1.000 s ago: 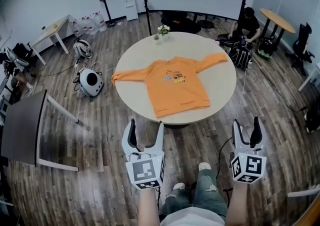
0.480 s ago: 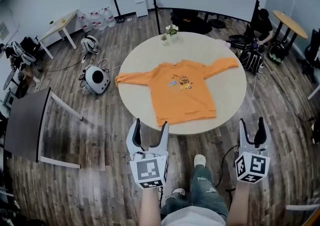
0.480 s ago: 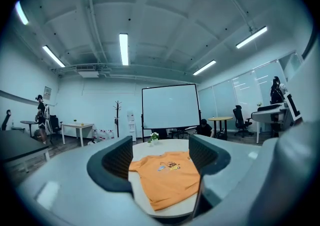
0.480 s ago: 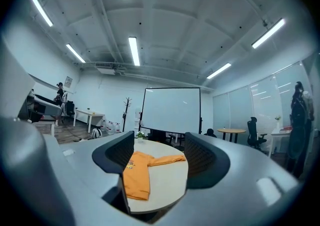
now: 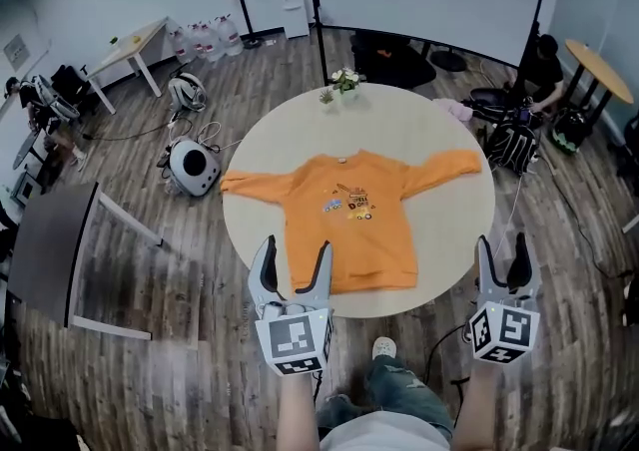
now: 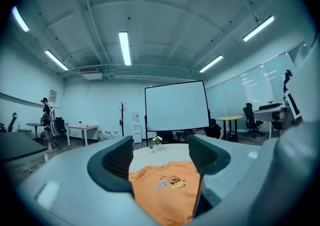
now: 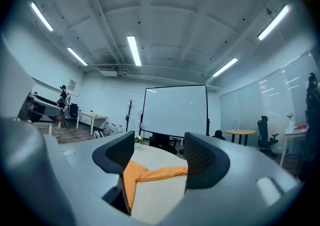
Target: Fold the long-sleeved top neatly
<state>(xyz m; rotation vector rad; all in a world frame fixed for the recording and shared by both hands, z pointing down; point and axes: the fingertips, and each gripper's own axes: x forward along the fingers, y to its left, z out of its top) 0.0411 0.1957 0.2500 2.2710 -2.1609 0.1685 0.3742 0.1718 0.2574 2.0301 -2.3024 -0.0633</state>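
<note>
While the top lies spread, left claw and right claw gape empty at the table edge.

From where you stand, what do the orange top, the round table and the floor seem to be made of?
Orange long-sleeved top: soft matte fabric, likely cotton knit; it lies limp and flat.
Round table: smooth pale top, probably laminate; no grain shows.
Floor: grey-brown planks with grain; wood or wood-look vinyl, can't tell.
</note>
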